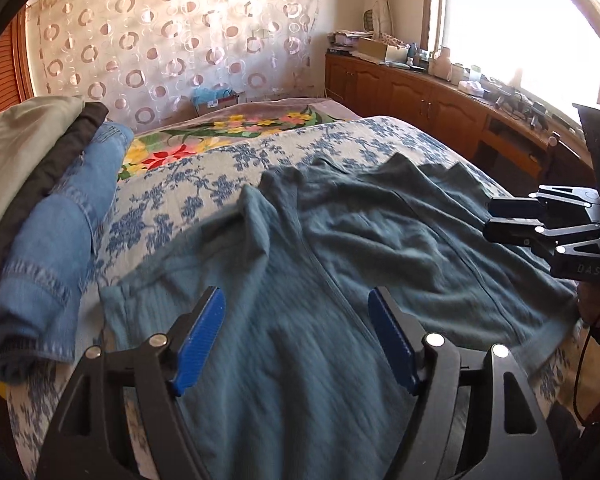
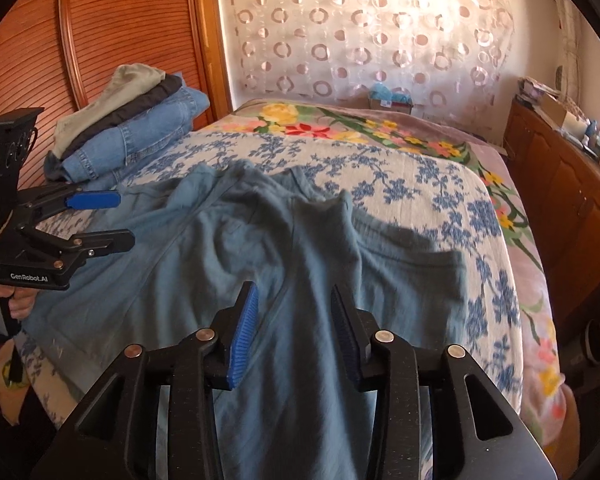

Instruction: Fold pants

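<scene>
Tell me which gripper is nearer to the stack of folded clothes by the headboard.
Left. The left gripper hovers over the teal pants' edge, just in front of the stack of folded clothes. The right gripper is over the pants' far side, away from the stack.

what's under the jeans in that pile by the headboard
Nothing shows beneath the jeans but the blue-flowered bedspread; they are the bottom layer. A dark garment and a beige one lie on top. Anything pressed under them is hidden.

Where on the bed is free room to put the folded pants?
Free: the blue-flowered cover between the teal pants and the bright floral blanket. Crowded: the clothes stack by the headboard.
</scene>
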### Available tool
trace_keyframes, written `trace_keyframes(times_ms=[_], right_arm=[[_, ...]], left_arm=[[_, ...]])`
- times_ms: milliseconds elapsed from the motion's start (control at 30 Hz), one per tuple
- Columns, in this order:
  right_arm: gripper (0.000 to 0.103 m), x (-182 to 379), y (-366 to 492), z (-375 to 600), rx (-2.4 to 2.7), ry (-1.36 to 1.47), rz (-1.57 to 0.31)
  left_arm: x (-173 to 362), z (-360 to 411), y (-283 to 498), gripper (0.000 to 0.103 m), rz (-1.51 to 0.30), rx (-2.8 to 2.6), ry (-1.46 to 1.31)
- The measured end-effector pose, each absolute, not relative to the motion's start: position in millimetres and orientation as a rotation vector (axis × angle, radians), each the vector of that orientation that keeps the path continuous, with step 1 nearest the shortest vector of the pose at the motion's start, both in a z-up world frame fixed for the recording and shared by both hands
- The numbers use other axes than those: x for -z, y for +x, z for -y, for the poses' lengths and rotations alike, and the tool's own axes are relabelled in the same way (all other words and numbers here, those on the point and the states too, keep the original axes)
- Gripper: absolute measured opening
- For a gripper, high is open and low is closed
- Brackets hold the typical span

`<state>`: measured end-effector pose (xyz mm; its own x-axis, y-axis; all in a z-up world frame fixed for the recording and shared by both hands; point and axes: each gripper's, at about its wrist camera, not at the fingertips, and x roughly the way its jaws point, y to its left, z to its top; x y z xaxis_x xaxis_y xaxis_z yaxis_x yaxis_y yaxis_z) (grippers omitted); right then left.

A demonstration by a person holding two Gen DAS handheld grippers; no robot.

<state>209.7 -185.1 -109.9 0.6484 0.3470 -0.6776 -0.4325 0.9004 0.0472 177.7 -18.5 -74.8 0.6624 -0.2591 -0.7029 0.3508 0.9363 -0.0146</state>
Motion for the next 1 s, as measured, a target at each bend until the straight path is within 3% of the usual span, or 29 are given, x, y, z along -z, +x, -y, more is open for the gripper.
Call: trace_keyframes(times_ms=[1000], right_arm=[[0.041,138.9,123.0,221.5,-0.308,-0.037,-0.757]], left_arm=[[110.4,7.3,113.7,0.074,-0.814,0.291,0.060]])
